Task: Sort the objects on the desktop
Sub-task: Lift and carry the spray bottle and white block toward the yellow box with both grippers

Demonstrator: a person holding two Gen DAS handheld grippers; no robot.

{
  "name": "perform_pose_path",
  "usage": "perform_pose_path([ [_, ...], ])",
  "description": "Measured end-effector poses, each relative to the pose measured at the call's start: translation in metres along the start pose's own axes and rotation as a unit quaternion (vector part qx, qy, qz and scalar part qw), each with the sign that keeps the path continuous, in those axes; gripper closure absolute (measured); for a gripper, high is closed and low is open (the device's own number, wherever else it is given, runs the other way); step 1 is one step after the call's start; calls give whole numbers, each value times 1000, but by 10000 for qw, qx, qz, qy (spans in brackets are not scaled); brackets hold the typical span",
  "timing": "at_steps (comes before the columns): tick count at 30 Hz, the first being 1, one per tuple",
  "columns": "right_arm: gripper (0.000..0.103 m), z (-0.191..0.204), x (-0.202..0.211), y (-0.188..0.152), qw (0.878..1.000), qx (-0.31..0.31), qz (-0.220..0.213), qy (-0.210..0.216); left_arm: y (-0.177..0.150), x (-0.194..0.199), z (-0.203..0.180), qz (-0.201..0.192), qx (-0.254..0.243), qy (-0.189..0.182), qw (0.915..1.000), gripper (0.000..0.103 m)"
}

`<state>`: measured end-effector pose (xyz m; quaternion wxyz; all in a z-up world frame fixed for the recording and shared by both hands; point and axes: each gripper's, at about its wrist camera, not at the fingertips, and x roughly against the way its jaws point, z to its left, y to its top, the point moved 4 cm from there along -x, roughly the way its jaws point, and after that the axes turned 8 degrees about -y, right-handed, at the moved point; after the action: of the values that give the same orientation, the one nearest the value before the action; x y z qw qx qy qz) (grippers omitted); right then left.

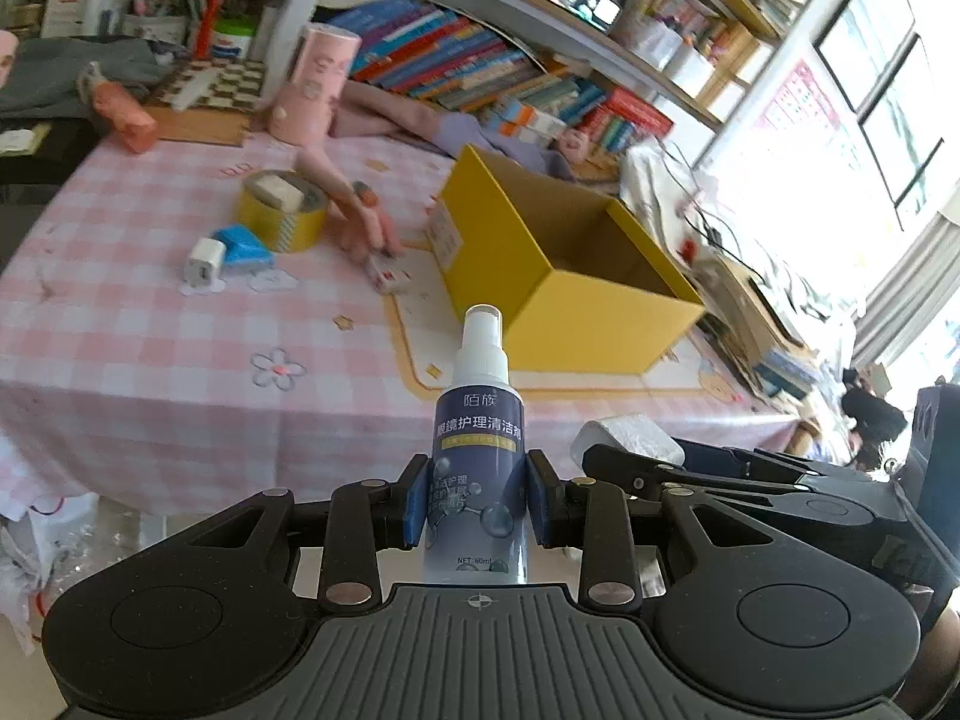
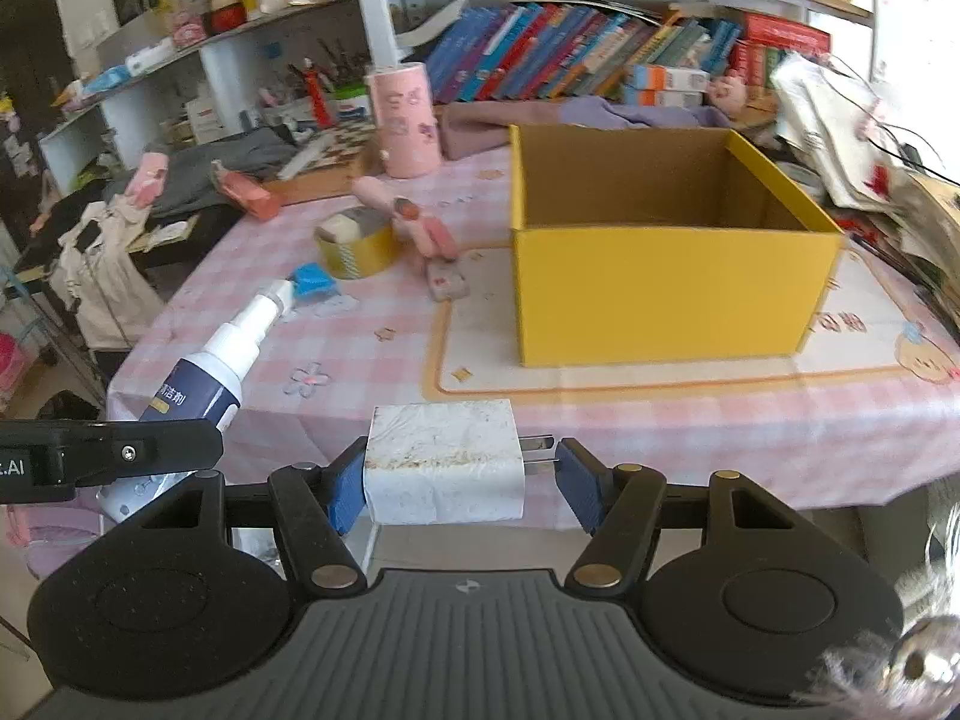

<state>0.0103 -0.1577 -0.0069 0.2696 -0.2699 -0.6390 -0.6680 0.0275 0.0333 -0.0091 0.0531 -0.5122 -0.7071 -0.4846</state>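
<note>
My left gripper (image 1: 478,498) is shut on a blue and white spray bottle (image 1: 480,420), held upright in front of the table's near edge; the bottle also shows in the right wrist view (image 2: 210,372). My right gripper (image 2: 459,477) is shut on a white plug adapter (image 2: 441,459), pads on its body and prongs; the adapter also shows in the left wrist view (image 1: 624,435). An open yellow box (image 2: 666,288) stands on the pink checked table (image 2: 360,360); it also shows in the left wrist view (image 1: 576,276). Both grippers are short of the box.
On the table lie a yellow tape roll (image 1: 282,219), a white charger (image 1: 204,264), a blue item (image 1: 246,249), a small pink block (image 2: 447,282), a pink toy (image 2: 414,222) and a pink cylinder (image 2: 405,120). Bookshelves (image 2: 570,54) stand behind.
</note>
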Motion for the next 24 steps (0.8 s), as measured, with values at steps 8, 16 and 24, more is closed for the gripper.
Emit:
perform_pose_path([
  [8, 41, -28, 15, -16, 9988, -264, 83, -409, -2, -22, -21, 294, -234, -370, 9986, 72],
  [16, 41, -50, 24, -26, 9960, -526, 163, -709, -2, -39, -40, 481, -454, -628, 9958, 72],
  [24, 41, -63, 27, -27, 9945, -659, 163, -802, 0, -48, -50, 569, -572, -676, 9944, 72],
])
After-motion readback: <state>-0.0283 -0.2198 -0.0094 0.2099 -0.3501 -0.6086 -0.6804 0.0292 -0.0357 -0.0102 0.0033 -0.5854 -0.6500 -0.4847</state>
